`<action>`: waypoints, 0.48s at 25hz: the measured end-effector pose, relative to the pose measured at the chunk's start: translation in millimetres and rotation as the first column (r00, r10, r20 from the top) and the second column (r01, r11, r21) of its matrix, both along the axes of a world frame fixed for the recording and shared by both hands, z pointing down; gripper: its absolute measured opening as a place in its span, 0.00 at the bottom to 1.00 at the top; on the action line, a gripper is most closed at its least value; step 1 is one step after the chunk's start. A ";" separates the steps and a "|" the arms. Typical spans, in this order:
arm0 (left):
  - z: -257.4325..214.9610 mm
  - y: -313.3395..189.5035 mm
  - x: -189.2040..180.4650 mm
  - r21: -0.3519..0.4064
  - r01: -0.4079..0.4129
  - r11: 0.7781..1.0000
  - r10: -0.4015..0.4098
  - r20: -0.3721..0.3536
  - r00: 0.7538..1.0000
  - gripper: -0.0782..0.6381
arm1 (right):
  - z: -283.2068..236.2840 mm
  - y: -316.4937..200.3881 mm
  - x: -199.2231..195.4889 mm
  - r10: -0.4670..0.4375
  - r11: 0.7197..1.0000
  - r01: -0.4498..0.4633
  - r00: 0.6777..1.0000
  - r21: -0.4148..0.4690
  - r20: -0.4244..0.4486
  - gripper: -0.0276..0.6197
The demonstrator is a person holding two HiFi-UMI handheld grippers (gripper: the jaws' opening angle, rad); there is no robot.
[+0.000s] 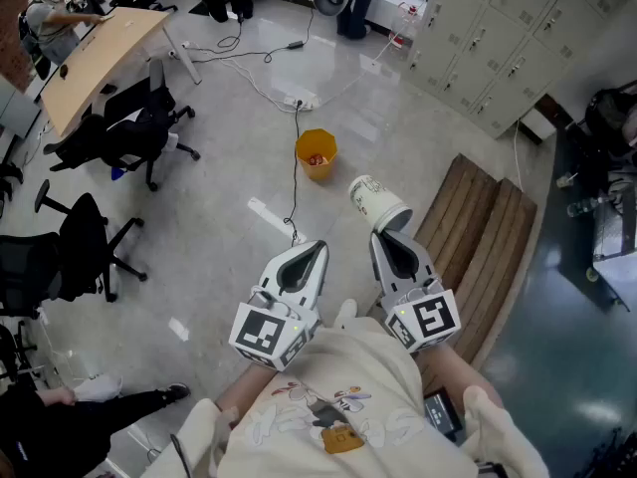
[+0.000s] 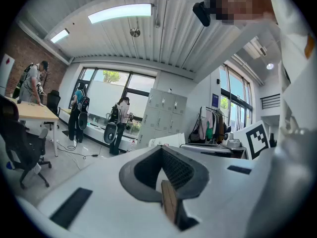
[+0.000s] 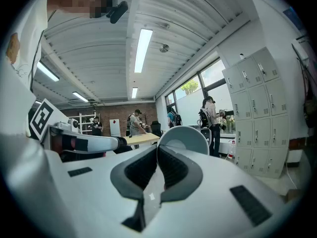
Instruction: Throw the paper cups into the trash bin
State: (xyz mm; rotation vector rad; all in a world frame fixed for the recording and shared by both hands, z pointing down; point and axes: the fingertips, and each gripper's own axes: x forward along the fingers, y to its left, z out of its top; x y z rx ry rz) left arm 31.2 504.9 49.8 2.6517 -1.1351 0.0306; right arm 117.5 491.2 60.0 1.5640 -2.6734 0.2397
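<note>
The right claw (image 1: pixel 390 231) pinches the rim of a white paper cup (image 1: pixel 374 200) near the small yellow trash bin (image 1: pixel 317 155), while the left claw (image 1: pixel 317 250) is closed, empty

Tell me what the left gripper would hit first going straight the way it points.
Likely the white paper cup held in the right gripper, which lies just past the shut left gripper. Depth is unclear; if it misses, the grey lockers far behind come next.
</note>
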 end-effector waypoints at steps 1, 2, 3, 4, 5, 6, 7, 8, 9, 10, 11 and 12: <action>-0.7 2.1 0.7 -0.001 0.003 1.000 -0.003 0.001 1.000 0.12 | -0.4 1.4 1.6 0.000 1.000 0.000 1.000 -0.002 0.003 0.08; -1.2 3.9 1.6 -0.001 0.006 1.000 -0.006 0.003 1.000 0.12 | -0.9 2.5 3.3 0.000 1.000 0.000 1.000 -0.004 0.005 0.08; -1.7 5.2 2.8 -0.002 0.008 1.000 -0.008 0.004 1.000 0.12 | -1.3 3.1 4.9 0.000 1.000 0.000 1.000 -0.006 0.009 0.08; -1.9 5.8 4.1 -0.003 0.008 1.000 -0.008 0.005 1.000 0.12 | -1.8 3.0 6.4 -0.001 1.000 0.001 1.000 -0.007 0.012 0.08; -2.0 6.0 5.4 -0.003 0.009 1.000 -0.009 0.006 1.000 0.12 | -2.2 2.6 7.6 -0.001 1.000 0.001 1.000 -0.007 0.015 0.08; -2.0 6.1 6.4 -0.004 0.010 1.000 -0.010 0.008 1.000 0.12 | -2.7 2.3 8.4 -0.002 1.000 0.002 1.000 -0.008 0.018 0.08; -1.8 6.2 7.0 -0.004 0.012 1.000 -0.012 0.009 1.000 0.12 | -2.9 2.3 8.7 -0.004 1.000 0.005 1.000 -0.007 0.021 0.08; -1.4 6.4 7.6 -0.005 0.013 1.000 -0.013 0.010 1.000 0.12 | -3.0 2.5 8.7 -0.008 1.000 0.008 1.000 -0.007 0.021 0.08; -0.9 6.5 8.5 -0.006 0.014 1.000 -0.014 0.011 1.000 0.12 | -2.8 2.9 8.8 -0.011 1.000 0.011 1.000 -0.007 0.022 0.08; -0.2 6.7 9.8 -0.007 0.014 1.000 -0.014 0.011 1.000 0.12 | -2.6 3.2 9.5 -0.012 1.000 0.013 1.000 -0.007 0.025 0.08; 0.3 6.9 11.6 -0.009 0.014 1.000 -0.014 0.011 1.000 0.12 | -2.7 3.3 10.8 -0.013 1.000 0.013 0.999 -0.006 0.032 0.08; 0.7 7.2 13.8 -0.011 0.014 1.000 -0.013 0.012 1.000 0.12 | -3.1 3.4 12.6 -0.013 1.000 0.013 0.999 -0.005 0.040 0.08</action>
